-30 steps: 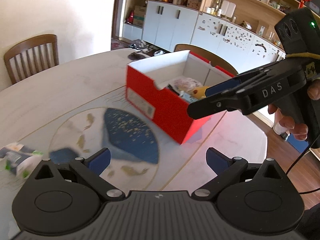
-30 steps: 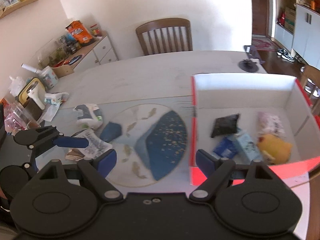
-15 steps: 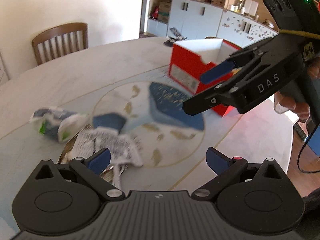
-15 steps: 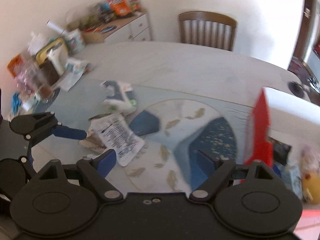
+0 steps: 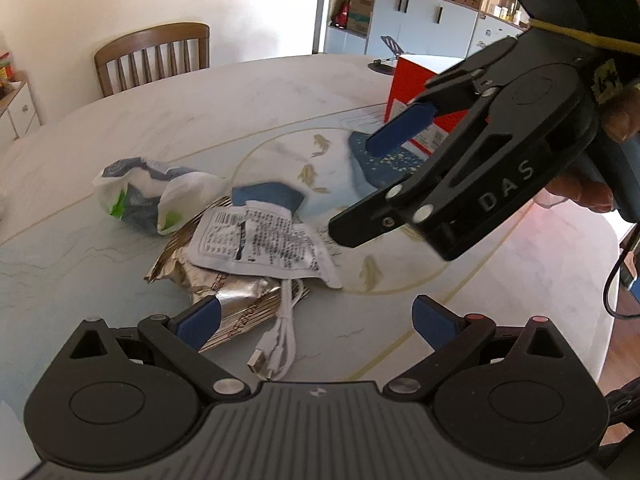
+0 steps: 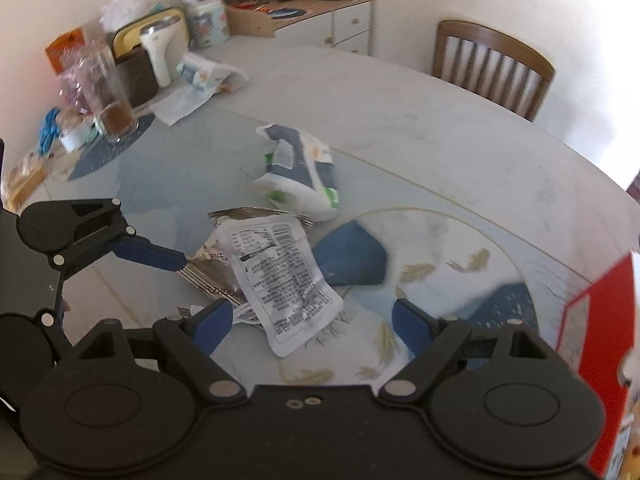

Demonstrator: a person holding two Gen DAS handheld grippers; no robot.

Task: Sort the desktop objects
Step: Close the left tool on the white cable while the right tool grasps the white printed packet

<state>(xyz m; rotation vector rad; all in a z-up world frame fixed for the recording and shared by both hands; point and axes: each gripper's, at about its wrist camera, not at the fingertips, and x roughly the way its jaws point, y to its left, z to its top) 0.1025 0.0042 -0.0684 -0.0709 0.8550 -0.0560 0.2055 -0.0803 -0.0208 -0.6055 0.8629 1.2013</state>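
A white printed pouch (image 5: 260,242) (image 6: 282,280) lies on a silver foil packet (image 5: 216,284) (image 6: 208,256) with a coiled white USB cable (image 5: 282,338) under it. A white, blue and green tissue pack (image 5: 152,192) (image 6: 304,172) lies beyond. My left gripper (image 5: 316,320) is open and empty just short of the pile, one finger by the foil packet. My right gripper (image 6: 312,322) is open and empty above the pouch's near end. The red box (image 5: 412,88) (image 6: 600,352) stands to the right.
The round table (image 5: 240,92) has a fish-pattern centre. Clutter stands at its far left: a glass jar (image 6: 108,92), a white thermometer (image 6: 158,52), tissues. A wooden chair (image 5: 154,56) stands behind the table. A sideboard (image 6: 320,20) lines the wall.
Both grippers swung left, away from the red box, and came down over the pile of packets. Both stayed open and empty.
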